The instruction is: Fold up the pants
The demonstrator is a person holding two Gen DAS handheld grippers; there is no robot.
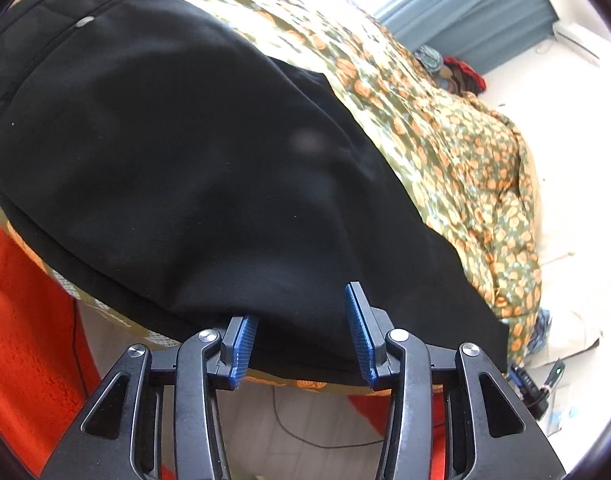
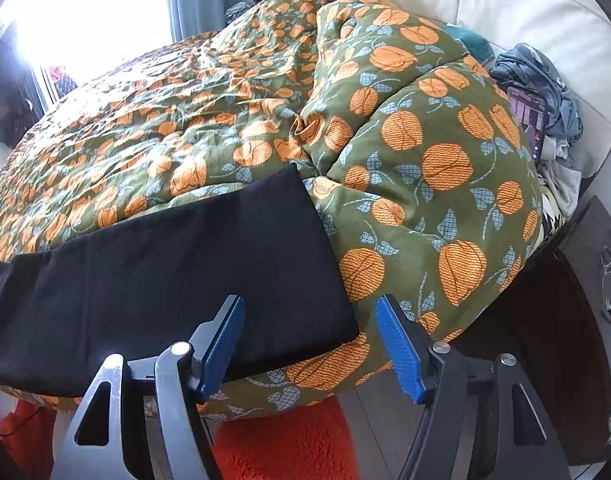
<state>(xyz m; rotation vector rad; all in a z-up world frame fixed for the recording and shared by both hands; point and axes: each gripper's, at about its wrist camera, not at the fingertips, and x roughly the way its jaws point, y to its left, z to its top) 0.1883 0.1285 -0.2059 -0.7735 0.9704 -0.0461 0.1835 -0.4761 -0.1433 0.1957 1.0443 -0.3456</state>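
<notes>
Black pants (image 1: 177,168) lie flat on a bed covered by a green quilt with orange flowers (image 1: 465,168). In the left wrist view the waist end with a pocket seam and a small button is at the upper left. My left gripper (image 1: 301,320) is open, its blue pads either side of the pants' near edge at the bed's edge. In the right wrist view the leg end with the hem (image 2: 305,240) lies on the quilt (image 2: 425,160). My right gripper (image 2: 309,320) is open around the hem's near corner.
An orange rug (image 2: 281,440) and a thin black cable (image 1: 289,428) lie on the floor below the bed edge. A pile of clothes with a phone (image 2: 533,112) sits at the bed's right, next to a dark side table (image 2: 593,264). White cushions are behind.
</notes>
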